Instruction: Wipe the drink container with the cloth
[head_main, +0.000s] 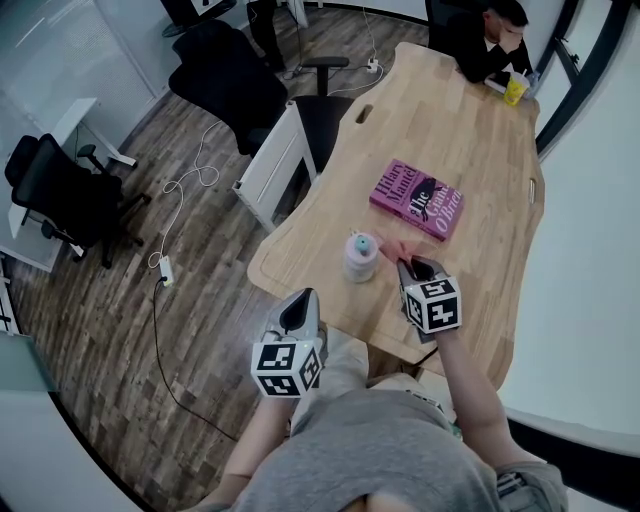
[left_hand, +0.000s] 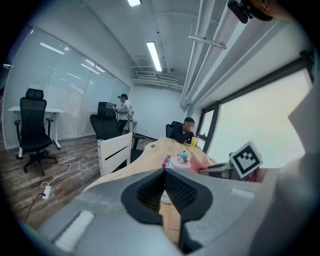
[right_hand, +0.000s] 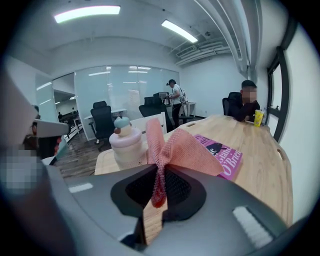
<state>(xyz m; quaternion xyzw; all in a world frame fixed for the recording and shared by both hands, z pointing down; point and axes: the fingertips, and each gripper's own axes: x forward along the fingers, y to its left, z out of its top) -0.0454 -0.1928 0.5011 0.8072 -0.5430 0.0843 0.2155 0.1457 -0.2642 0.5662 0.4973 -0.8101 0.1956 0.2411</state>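
Right fingers (right_hand: 181, 192) pinching the cloth (right_hand: 186, 150), drink container (right_hand: 127, 146) near, ahead-left, left fingers (left_hand: 149, 192) pressed together, empty.

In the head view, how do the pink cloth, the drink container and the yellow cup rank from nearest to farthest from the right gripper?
1. Cloth: pinched in the fingers of the right gripper.
2. Drink container: just left of that gripper, near the front edge of the table.
3. Yellow cup: at the table's far end, beside the seated person.
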